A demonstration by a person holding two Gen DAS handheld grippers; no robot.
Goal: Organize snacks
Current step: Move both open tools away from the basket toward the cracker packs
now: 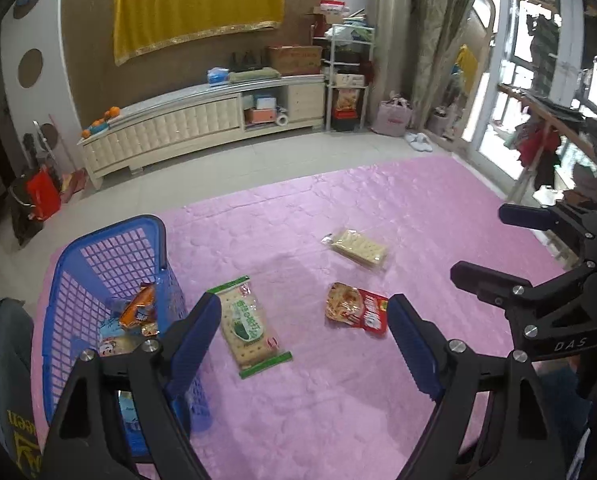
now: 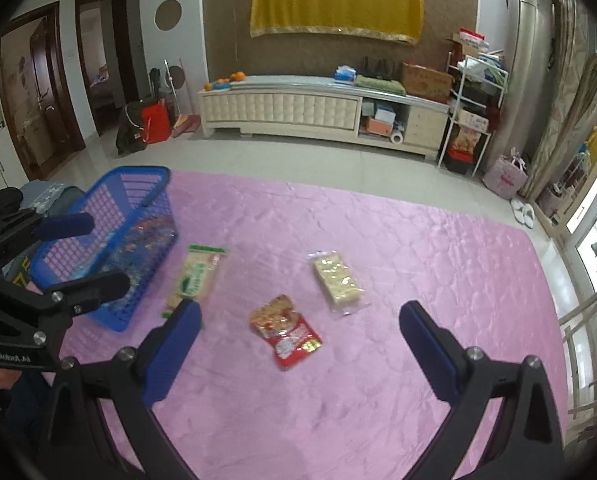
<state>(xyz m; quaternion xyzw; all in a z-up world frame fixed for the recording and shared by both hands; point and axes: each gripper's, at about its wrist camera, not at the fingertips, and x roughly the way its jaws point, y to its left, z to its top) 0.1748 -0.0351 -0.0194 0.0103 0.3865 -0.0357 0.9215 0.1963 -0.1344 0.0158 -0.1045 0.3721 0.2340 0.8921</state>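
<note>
A long cream cabinet runs along the far wall. Above it hangs a yellow cloth — on its top sit oranges at the left end and a cardboard box at the right. A white wire rack stands just beside its right end; a red bag sits left of it — a pink mat covers the floor in front.

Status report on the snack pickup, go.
Left gripper open, empty; right gripper open, empty. Three packets loose on the pink mat: green, red, clear. Basket holds some snacks. Nothing in the way.
</note>
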